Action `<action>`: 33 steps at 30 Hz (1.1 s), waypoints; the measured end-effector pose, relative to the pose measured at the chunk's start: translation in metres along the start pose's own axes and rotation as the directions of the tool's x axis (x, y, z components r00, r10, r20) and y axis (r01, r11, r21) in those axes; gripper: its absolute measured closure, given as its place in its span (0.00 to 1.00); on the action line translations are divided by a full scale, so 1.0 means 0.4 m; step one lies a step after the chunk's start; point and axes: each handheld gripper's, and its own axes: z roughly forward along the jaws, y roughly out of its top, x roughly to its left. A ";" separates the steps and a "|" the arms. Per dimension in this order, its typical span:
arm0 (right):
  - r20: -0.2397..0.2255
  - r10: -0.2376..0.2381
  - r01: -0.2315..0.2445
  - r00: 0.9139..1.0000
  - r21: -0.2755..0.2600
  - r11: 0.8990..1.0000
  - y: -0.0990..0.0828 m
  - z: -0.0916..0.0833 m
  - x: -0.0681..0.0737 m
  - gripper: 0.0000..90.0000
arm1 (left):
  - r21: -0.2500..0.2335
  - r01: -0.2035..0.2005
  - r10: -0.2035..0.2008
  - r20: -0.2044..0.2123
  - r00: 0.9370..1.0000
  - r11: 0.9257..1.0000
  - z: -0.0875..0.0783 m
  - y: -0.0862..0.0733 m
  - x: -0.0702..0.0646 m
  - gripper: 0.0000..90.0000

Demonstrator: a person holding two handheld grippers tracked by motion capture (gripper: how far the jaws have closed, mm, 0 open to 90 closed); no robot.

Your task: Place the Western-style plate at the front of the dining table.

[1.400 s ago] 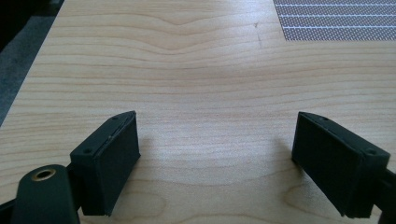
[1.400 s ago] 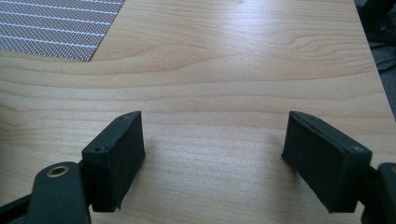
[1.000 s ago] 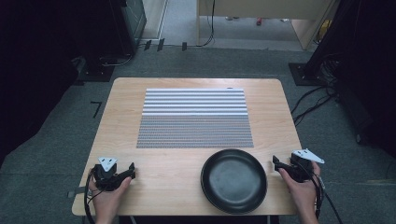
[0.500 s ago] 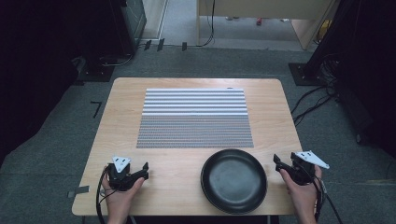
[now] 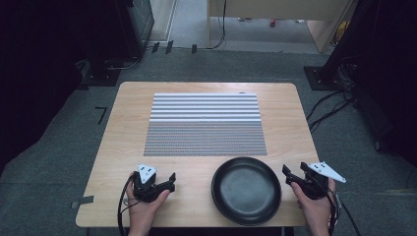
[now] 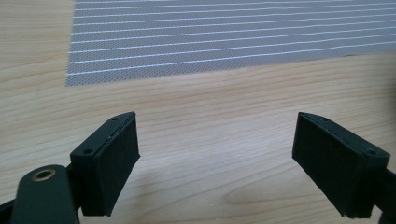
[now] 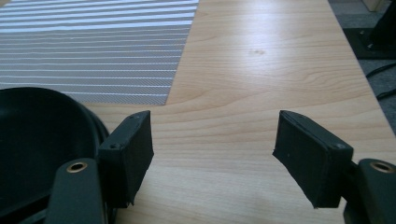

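Near edge of counter (image 5: 123, 123): left tool (image 5: 167, 183) low over bare wood, jaws wide apart, nothing between them. Right tool (image 5: 293, 175) at the near right corner, jaws likewise spread wide and empty. Between the two, a black pan (image 5: 246, 190) sits on the counter close to the near edge, just beside the right tool; its rim appears left of the jaw in the right gripper view. Farther back, a grey striped mat (image 5: 205, 124) lies flat mid-counter. Beyond the counter: grey carpet, cables.
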 end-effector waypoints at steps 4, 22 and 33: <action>-0.012 -0.003 0.003 1.000 -0.007 1.000 0.002 -0.008 0.009 0.30 | 0.000 0.003 -0.002 0.041 0.999 1.000 0.007 0.012 -0.031 0.16; -0.070 -0.002 0.001 0.998 -0.016 1.000 0.005 -0.025 0.042 0.24 | -0.002 -0.059 0.058 0.169 0.984 0.998 0.049 0.056 -0.175 0.16; -0.039 -0.012 0.010 0.999 -0.047 0.999 0.000 -0.032 0.056 0.37 | -0.018 -0.089 0.091 0.246 0.965 0.996 0.073 0.103 -0.254 0.16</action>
